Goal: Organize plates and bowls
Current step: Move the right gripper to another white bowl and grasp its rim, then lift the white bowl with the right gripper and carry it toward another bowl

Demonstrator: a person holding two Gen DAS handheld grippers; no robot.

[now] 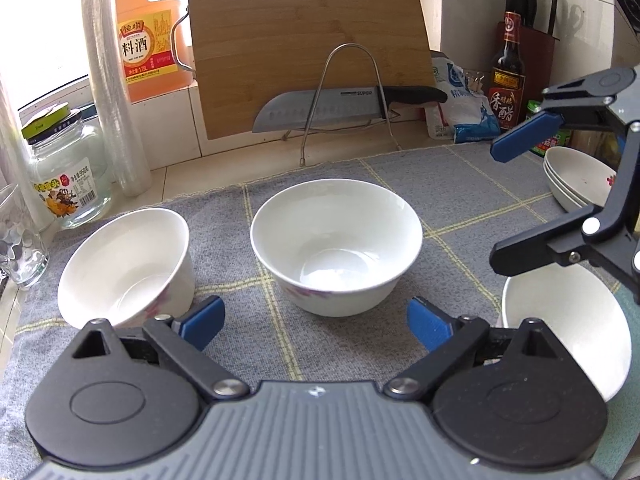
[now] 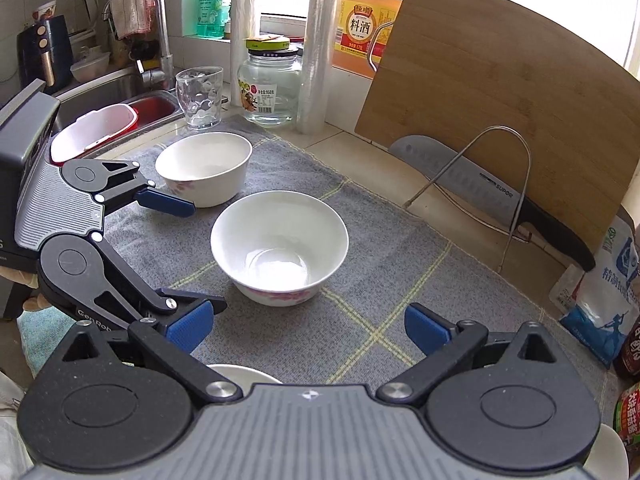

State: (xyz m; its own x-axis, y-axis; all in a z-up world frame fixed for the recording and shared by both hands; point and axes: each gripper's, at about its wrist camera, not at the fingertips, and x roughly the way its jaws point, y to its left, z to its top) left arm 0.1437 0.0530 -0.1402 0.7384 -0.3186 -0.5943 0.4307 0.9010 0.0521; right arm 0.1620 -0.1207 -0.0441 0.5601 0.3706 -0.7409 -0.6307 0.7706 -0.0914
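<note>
Three white bowls with pink flowers stand apart on a grey checked cloth [image 1: 360,360]. The middle bowl [image 1: 336,246] [image 2: 280,248] sits upright just ahead of both grippers. My left gripper [image 1: 316,326] [image 2: 202,256] is open and empty, close in front of that bowl. A second bowl [image 1: 124,268] [image 2: 204,168] stands to its left. My right gripper [image 2: 308,328] [image 1: 496,204] is open and empty too, hovering over a third bowl [image 1: 568,328] [image 2: 240,372]. A stack of nested bowls [image 1: 576,180] rests at the cloth's far right.
A bamboo cutting board [image 1: 304,40] leans on the wall behind a knife [image 1: 320,110] on a wire rack. A glass jar [image 1: 68,172], a tumbler [image 2: 200,96] and a cooking wine jug [image 1: 150,40] stand left. A salt bag [image 1: 464,104], vinegar bottle [image 1: 508,80] and sink [image 2: 120,92] border the cloth.
</note>
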